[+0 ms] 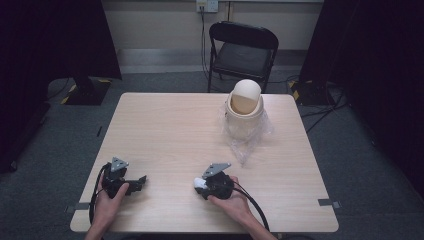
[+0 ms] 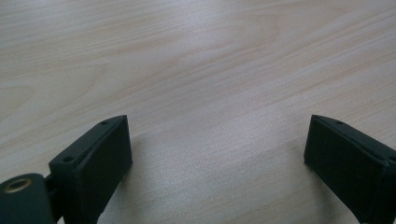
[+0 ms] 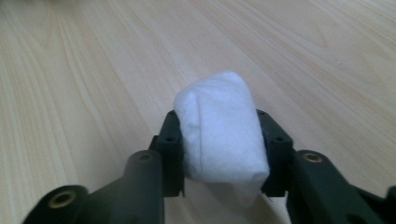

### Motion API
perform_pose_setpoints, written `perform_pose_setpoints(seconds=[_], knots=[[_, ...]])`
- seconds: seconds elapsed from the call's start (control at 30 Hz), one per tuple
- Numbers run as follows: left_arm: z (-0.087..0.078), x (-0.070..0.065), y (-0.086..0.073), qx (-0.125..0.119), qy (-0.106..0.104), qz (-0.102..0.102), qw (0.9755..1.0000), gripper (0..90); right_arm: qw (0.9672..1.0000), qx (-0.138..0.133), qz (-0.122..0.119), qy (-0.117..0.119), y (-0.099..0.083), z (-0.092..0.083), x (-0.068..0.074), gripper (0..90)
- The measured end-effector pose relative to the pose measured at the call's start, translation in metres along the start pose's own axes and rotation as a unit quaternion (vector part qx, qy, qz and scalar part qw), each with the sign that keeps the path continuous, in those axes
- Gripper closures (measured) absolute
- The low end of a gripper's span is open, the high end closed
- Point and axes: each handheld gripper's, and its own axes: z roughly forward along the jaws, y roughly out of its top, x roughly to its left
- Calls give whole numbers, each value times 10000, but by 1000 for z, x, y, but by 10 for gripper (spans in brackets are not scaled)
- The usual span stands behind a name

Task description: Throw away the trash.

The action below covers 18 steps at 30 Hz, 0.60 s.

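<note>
A: Any writing readable?
B: None legible. The left gripper [image 1: 141, 180] rests on the table [image 1: 165, 130], jaws spread wide over bare wood.
A: And right of it?
B: The right gripper [image 3: 219, 140] clamps a white wad [image 3: 219, 135]. Far beyond it stands a cream swing-lid bin [image 1: 244, 109] on clear plastic [image 1: 245, 145].

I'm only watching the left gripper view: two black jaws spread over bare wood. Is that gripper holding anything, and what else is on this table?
Observer: No, the left gripper is open and holds nothing. Farther across the table stands a cream bin with a swing lid.
Operator: Is the bin sitting straight on the wood?
Observer: It stands on a crumpled clear plastic bag.
Operator: And the other hand?
Observer: The right gripper is shut on a white wad of tissue, with a jaw pressing on each side of it.
</note>
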Motion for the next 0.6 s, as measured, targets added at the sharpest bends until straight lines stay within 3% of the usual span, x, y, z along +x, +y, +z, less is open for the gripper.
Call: perform_pose_setpoints(seconds=[0.27,0.6], knots=[[0,0,0,1,0,1,10000,70,9999,-113,120,-13,4,-4,-8,705],[0,0,0,0,0,1,10000,70,9988,-314,323,-210,9,-20,-21,731]])
